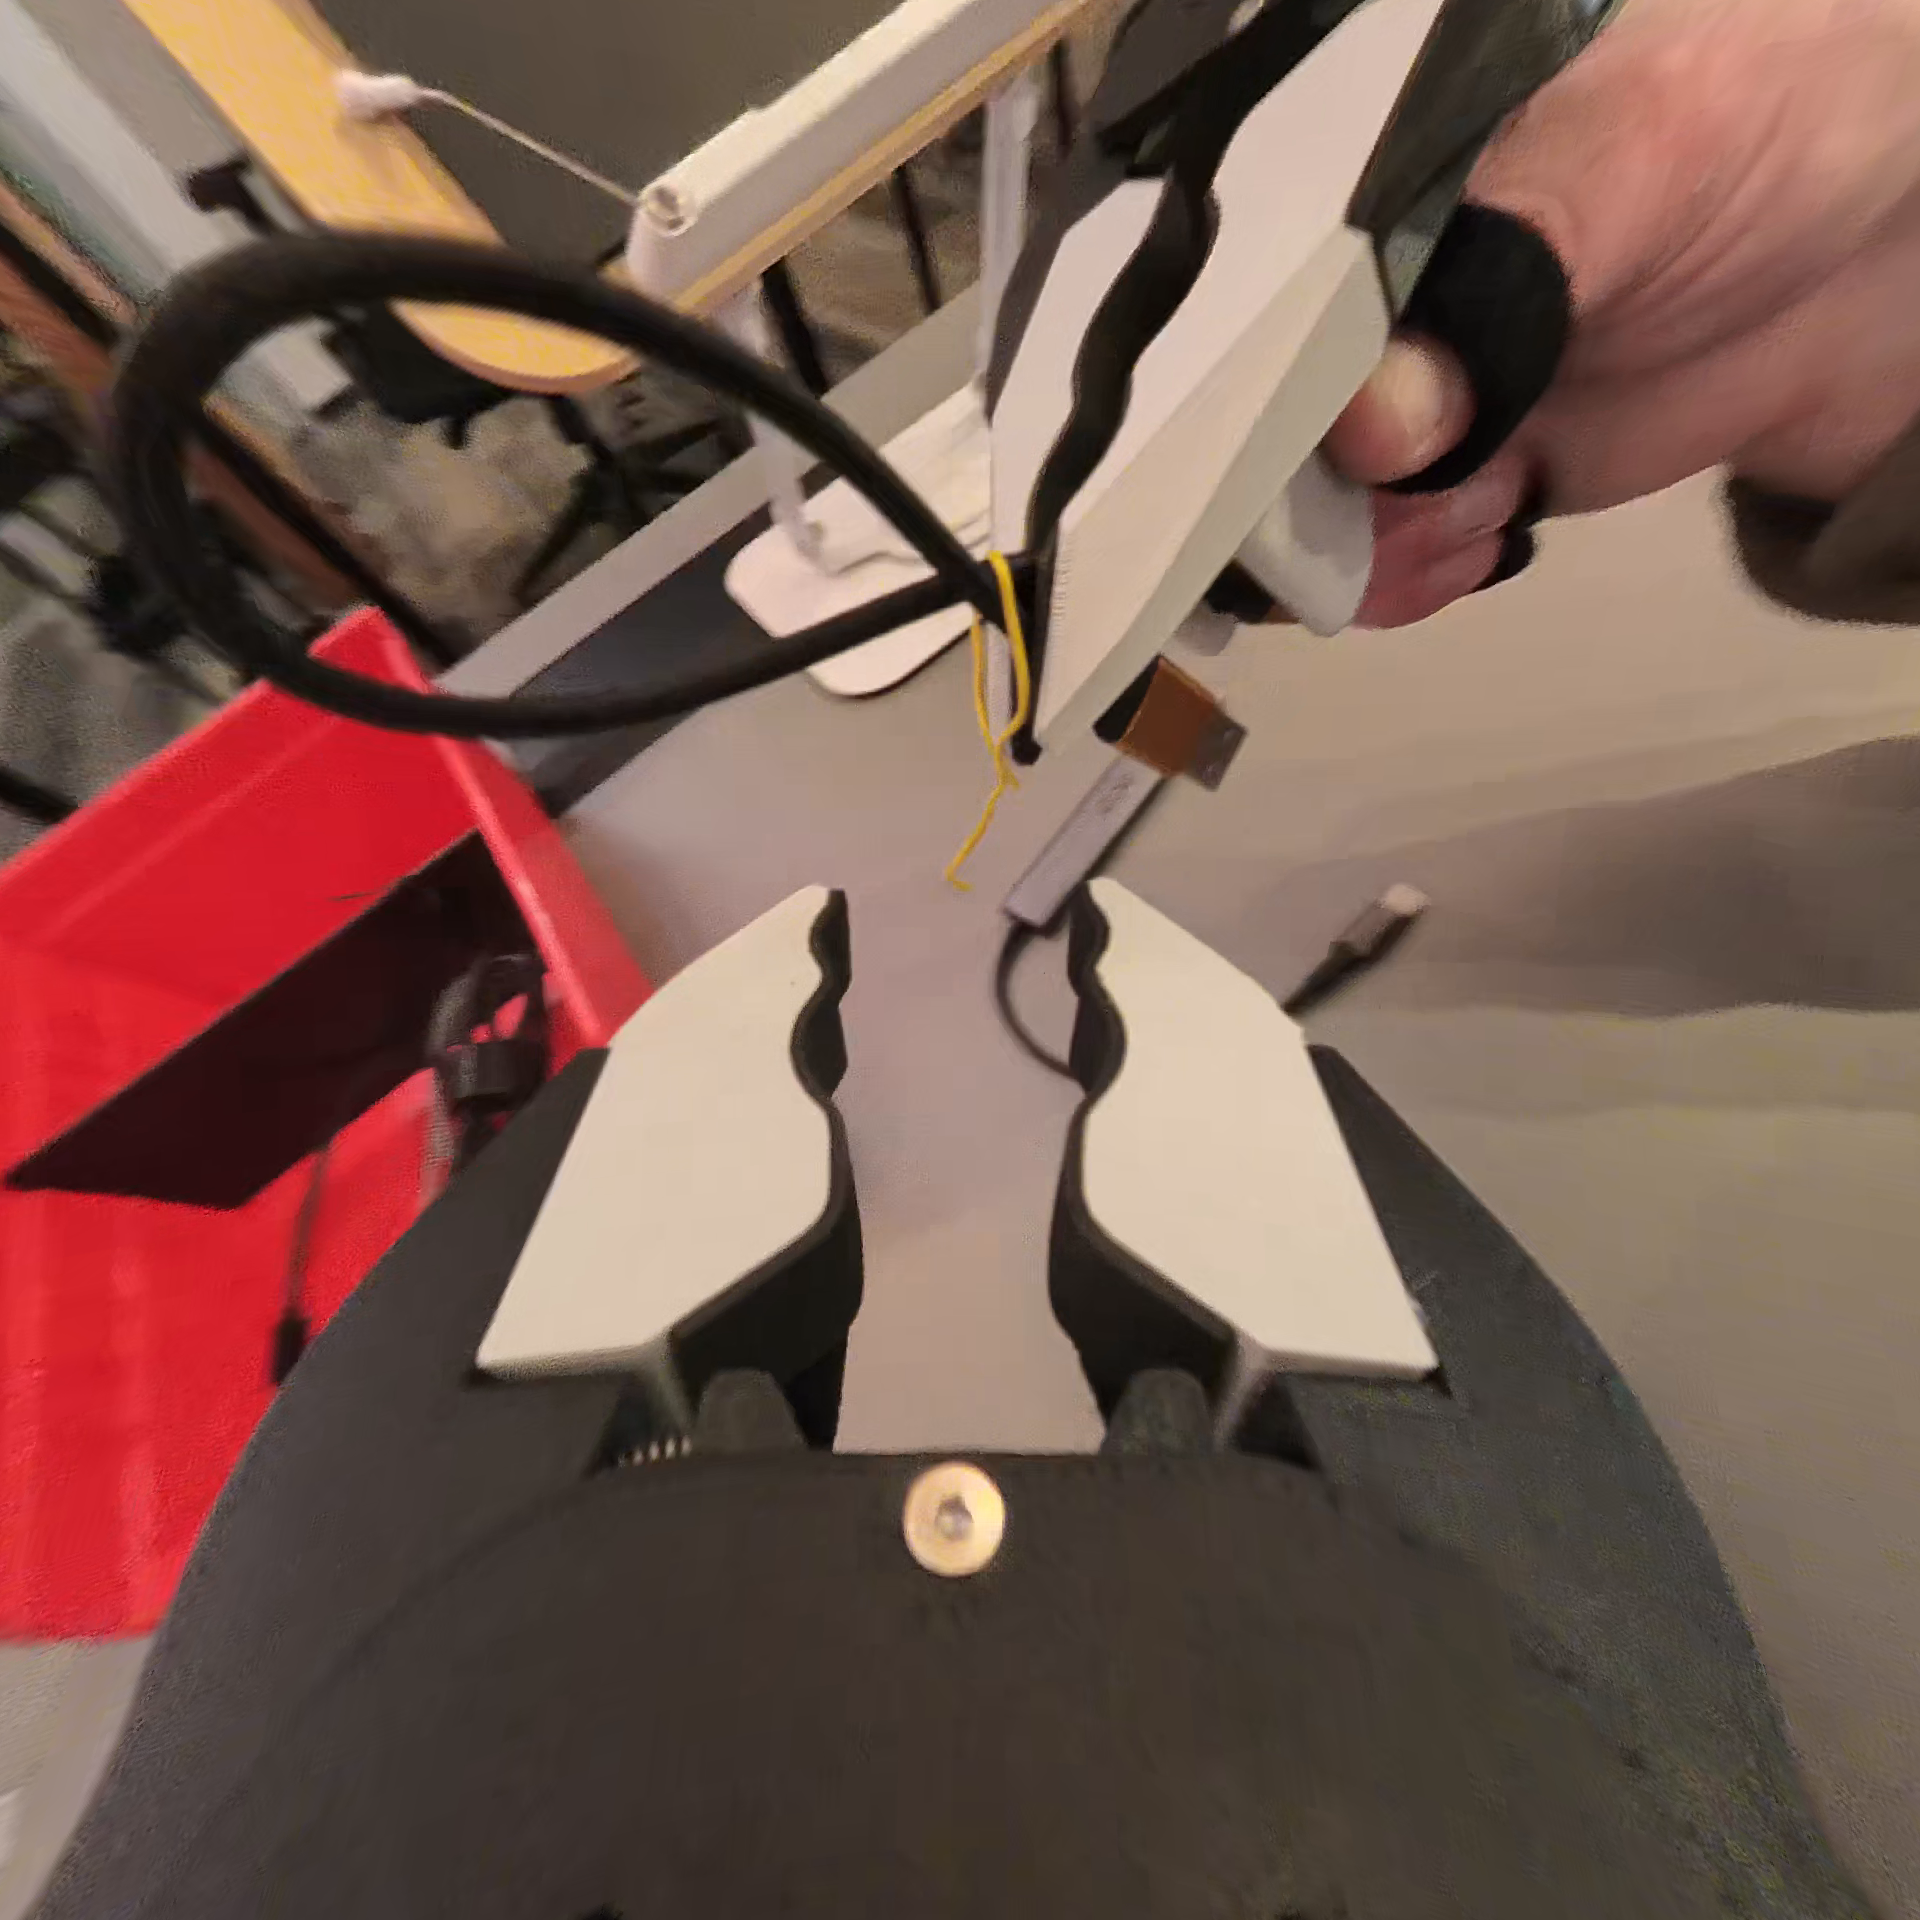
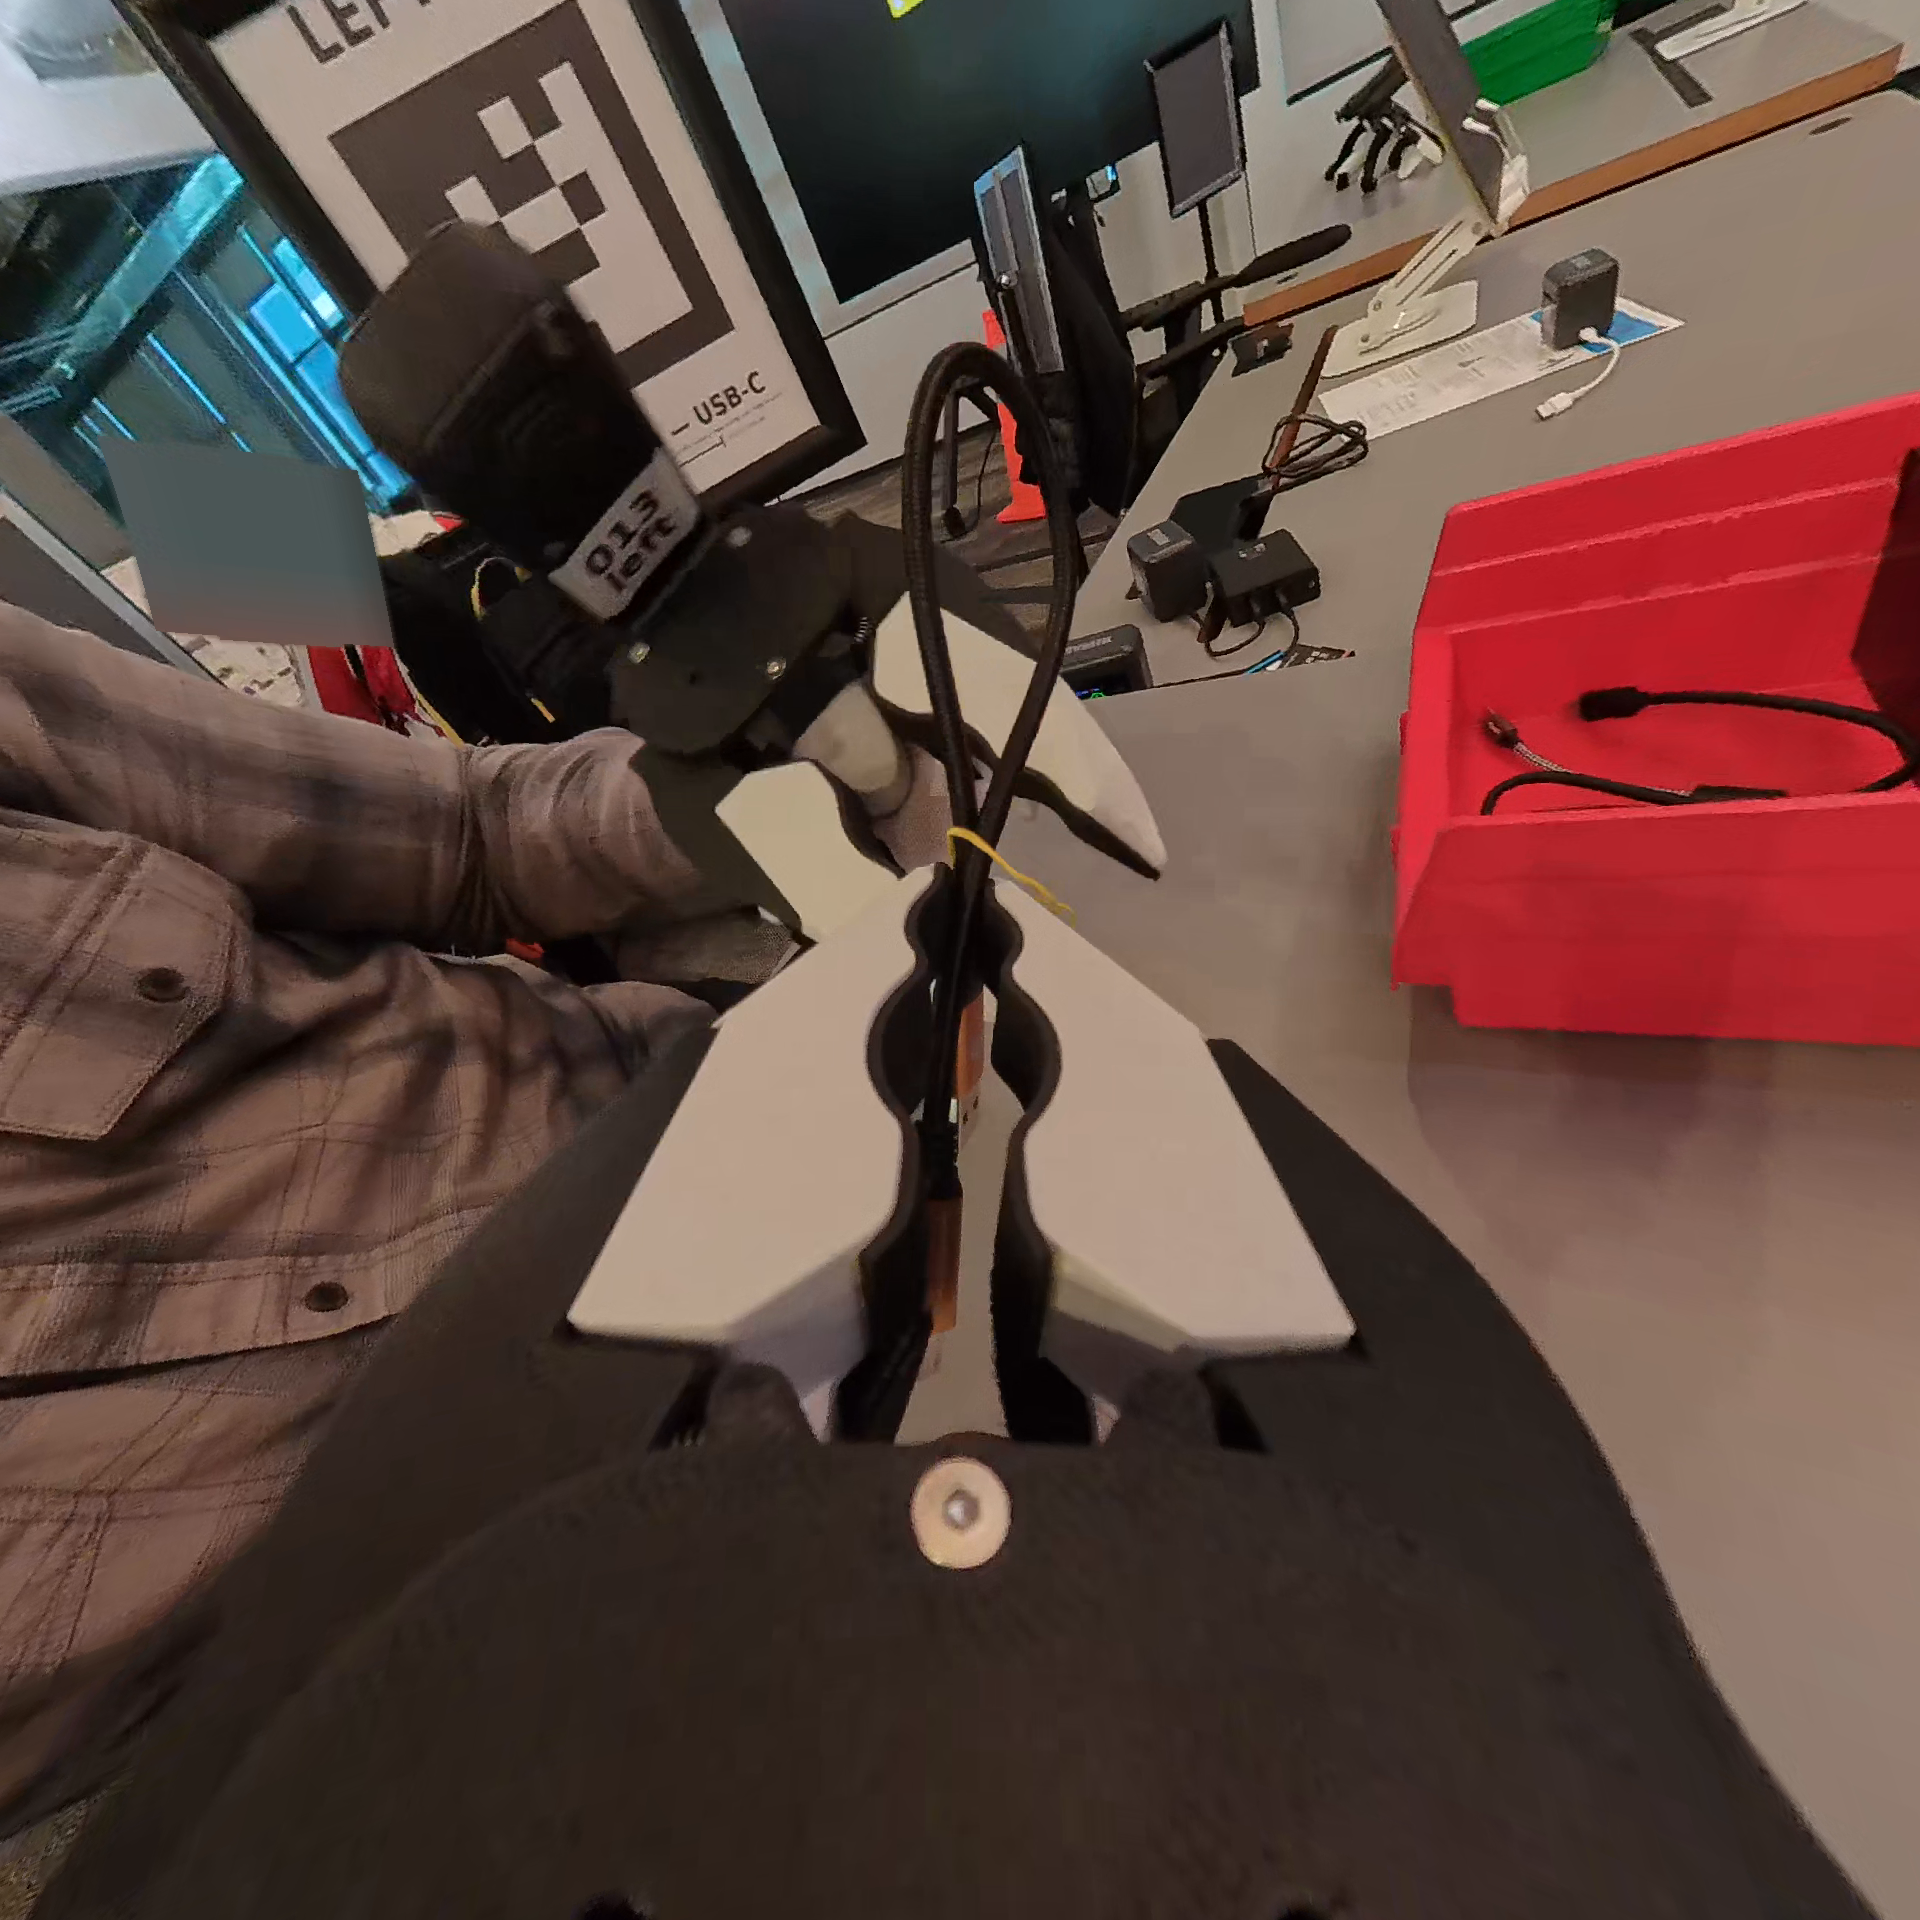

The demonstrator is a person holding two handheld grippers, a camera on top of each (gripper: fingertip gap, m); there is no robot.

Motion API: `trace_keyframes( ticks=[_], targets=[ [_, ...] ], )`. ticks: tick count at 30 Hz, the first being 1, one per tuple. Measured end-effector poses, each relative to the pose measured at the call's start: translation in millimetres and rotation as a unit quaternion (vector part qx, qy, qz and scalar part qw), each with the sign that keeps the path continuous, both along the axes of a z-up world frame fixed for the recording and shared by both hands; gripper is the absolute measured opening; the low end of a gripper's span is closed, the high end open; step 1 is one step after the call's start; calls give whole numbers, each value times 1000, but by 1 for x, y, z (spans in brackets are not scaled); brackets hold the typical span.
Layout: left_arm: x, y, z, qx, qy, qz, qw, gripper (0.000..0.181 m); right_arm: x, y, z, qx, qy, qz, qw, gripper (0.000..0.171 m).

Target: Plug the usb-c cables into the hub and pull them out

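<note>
A red bin (image 2: 1621, 935) stands on the grey tabletop (image 2: 1558, 1299), and in it lie a black cable (image 2: 1756, 717) with a dark plug and a thinner braided lead whose ends are too small to make out; in the left wrist view the same bin (image 1: 312, 790) is half covered by a dark flap and its contents are blurred. The right gripper (image 1: 1049, 717) has its fingers closed on a looped black cable (image 1: 312, 281) bound with a thin yellow tie (image 1: 1003, 665); a copper-coloured plug (image 1: 1179, 727) sticks out below the fingers, held in the air above the hub. In the right wrist view the cable (image 2: 987, 582) rises in a loop from between the fingers, and its plug ends are mostly hidden in the gap. The left gripper (image 1: 961, 914) holds nothing, its fingers a moderate gap apart. The slim grey hub (image 1: 1081, 842) lies on the tabletop just beyond them, its near end and lead partly hidden behind one finger. A loose plug (image 1: 1361, 930) lies near it, blurred.
</note>
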State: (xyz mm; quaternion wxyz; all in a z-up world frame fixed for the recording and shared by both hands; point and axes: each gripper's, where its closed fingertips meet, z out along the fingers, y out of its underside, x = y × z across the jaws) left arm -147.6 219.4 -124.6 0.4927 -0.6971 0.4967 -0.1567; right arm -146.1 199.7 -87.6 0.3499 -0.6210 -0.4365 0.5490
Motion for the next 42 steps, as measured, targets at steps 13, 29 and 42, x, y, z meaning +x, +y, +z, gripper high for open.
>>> trace_keyframes(
  ticks=[13,29,42],
  targets=[
    [28,-53,36,-172,-197,-257,930,67,4,-50,7,-1,14,144,989,1],
    [31,-78,40,-206,-222,-314,900,37,8,-68,8,-23,44,209,977,1],
    [25,-82,38,-212,-231,-302,901,25,9,-69,8,-25,51,217,975,0]
  ],
)
